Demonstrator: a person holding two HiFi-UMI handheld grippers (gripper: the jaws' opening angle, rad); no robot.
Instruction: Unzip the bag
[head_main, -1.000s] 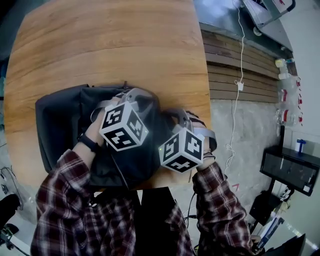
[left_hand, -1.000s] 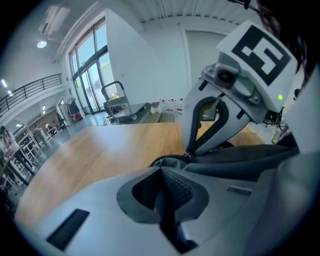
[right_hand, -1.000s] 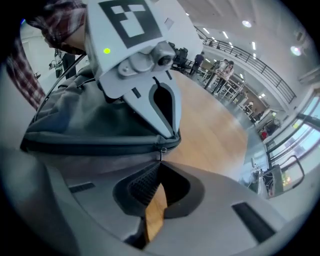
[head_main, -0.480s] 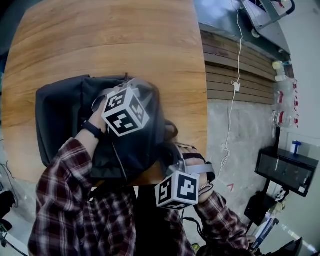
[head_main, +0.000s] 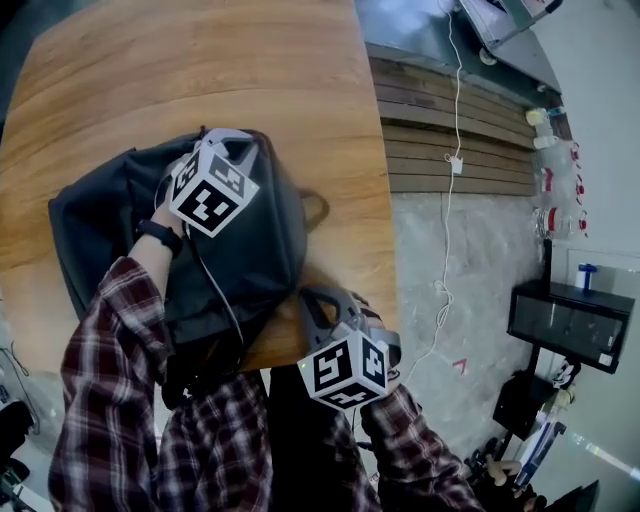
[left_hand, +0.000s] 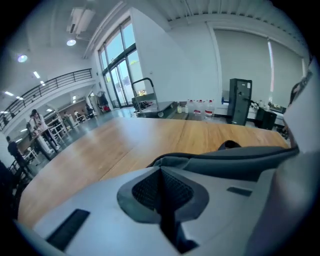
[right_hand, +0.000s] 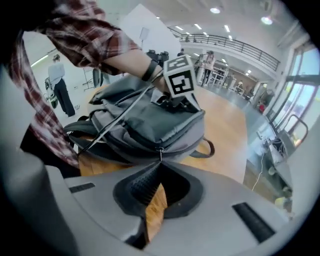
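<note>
A dark grey backpack (head_main: 110, 230) lies on the round wooden table (head_main: 200, 70), near its front left. My left gripper (head_main: 232, 148) sits on the bag's top end, jaws shut, and seems to pinch a fold of the bag (left_hand: 235, 160) right at its tips (left_hand: 161, 170). My right gripper (head_main: 315, 300) is at the table's front edge, below the bag's right corner. In the right gripper view its jaws (right_hand: 160, 162) are shut on the small metal zipper pull (right_hand: 160, 151), with the zipper line running back across the bag (right_hand: 150, 120).
The table's right edge (head_main: 385, 200) drops to a stone floor with a white cable (head_main: 448, 200) and a black cabinet (head_main: 570, 325). The bag's carry loop (head_main: 315, 210) sticks out to the right. A black cable from the left gripper runs over the bag.
My right gripper has drawn back from the bag's right side toward the table's front edge, pull in its jaws. The left gripper and bag have shifted left and farther away.
</note>
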